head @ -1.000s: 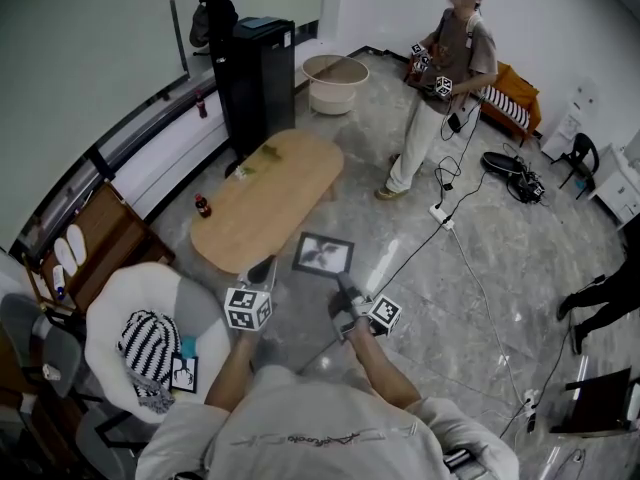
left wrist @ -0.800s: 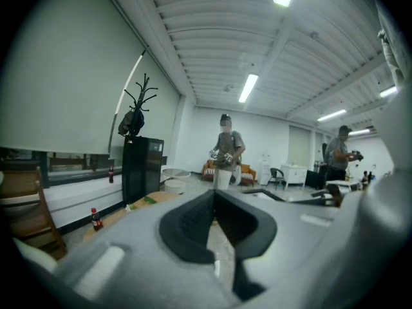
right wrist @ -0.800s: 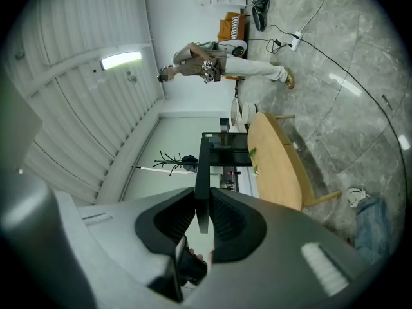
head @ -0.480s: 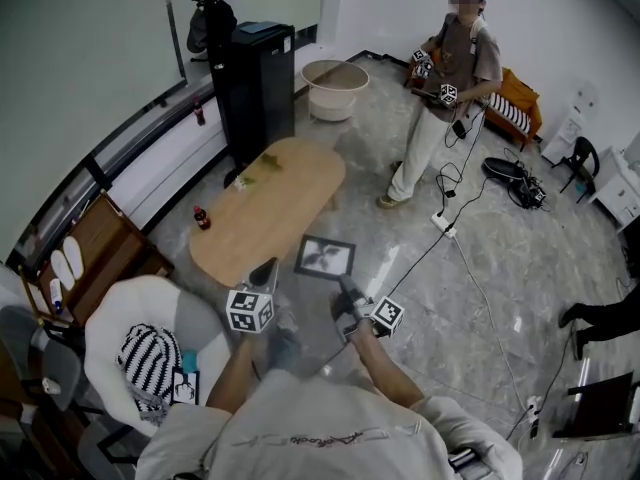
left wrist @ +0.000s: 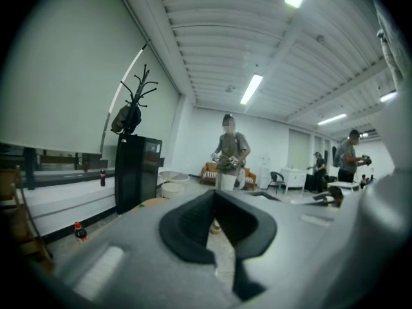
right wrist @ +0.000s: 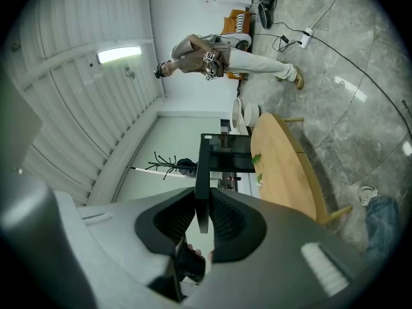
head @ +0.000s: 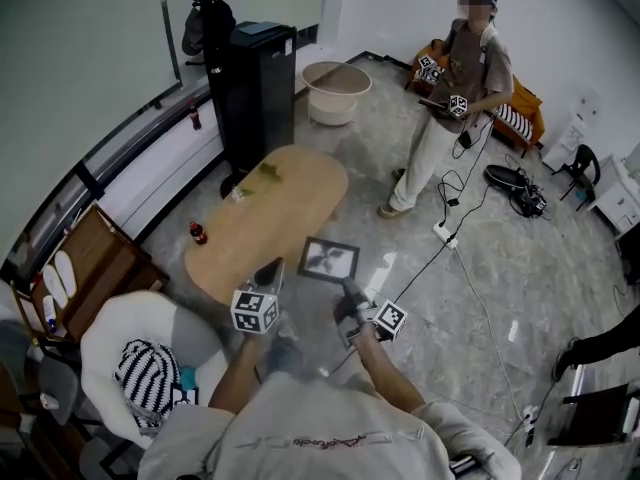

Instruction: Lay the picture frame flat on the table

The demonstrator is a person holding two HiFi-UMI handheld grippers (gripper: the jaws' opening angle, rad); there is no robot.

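The right gripper (head: 347,288) has its fingers (right wrist: 226,219) clenched on the lower edge of the picture frame (head: 329,259). In the right gripper view the frame (right wrist: 202,185) shows edge-on, pinched between the two dark pads and rising straight out past their tips. From the head view the frame sits just beyond those fingers, in the air, its face tilted up toward the camera. The wooden surface (head: 270,213) lies ahead and to the left of the right fingers, and the frame hangs off its near end, above the floor (head: 470,298), not touching it. The left gripper (head: 268,271) hovers just left of the frame, its fingers (left wrist: 187,227) drawn together at the tips, grasping nothing.
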